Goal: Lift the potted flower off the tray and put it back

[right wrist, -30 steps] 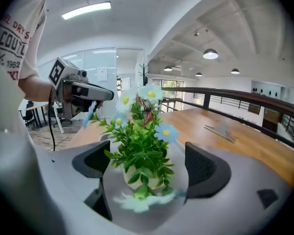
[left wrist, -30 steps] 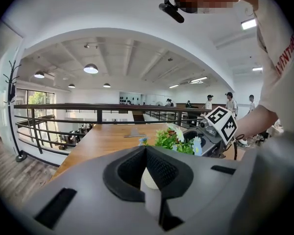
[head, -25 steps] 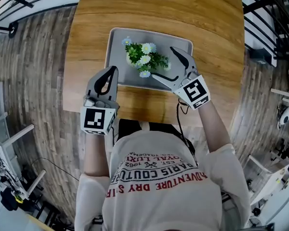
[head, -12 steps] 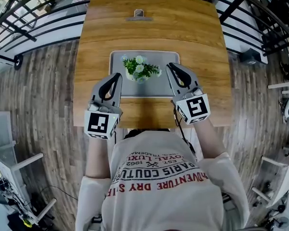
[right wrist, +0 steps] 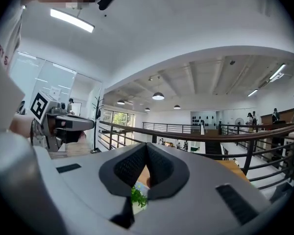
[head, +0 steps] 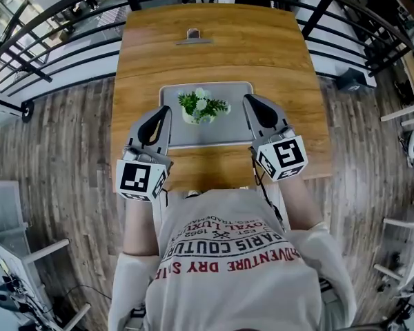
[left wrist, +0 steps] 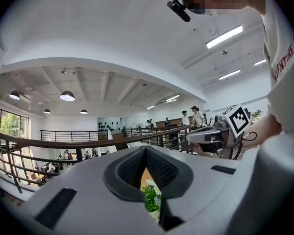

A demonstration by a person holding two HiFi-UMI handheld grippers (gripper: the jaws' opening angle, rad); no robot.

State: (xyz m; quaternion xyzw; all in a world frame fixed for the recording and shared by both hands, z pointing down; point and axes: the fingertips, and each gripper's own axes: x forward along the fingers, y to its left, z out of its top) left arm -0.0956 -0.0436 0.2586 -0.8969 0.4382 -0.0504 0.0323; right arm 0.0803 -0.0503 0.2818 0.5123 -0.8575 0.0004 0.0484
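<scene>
The potted flower (head: 202, 106), white and blue blooms over green leaves in a small pale pot, stands upright on the grey tray (head: 193, 135) in the middle of the wooden table. My left gripper (head: 164, 110) hovers at the tray's left side, shut and empty. My right gripper (head: 248, 101) hovers at the tray's right side, its jaws closing to a touch at the tips with nothing between them. Both sit well above the tray and apart from the plant. In the left gripper view the flower (left wrist: 152, 199) shows below the joined jaws; the right gripper view shows the flower (right wrist: 137, 197) the same way.
The wooden table (head: 276, 61) has a small metal object (head: 193, 36) near its far edge. Black railings (head: 55, 54) run around the table on both sides, over a plank floor. The person's torso fills the foreground below the table's front edge.
The right gripper, open around the flower a second ago, has shut empty and drawn back to the tray's right. Both grippers have risen. The flower stays on the tray.
</scene>
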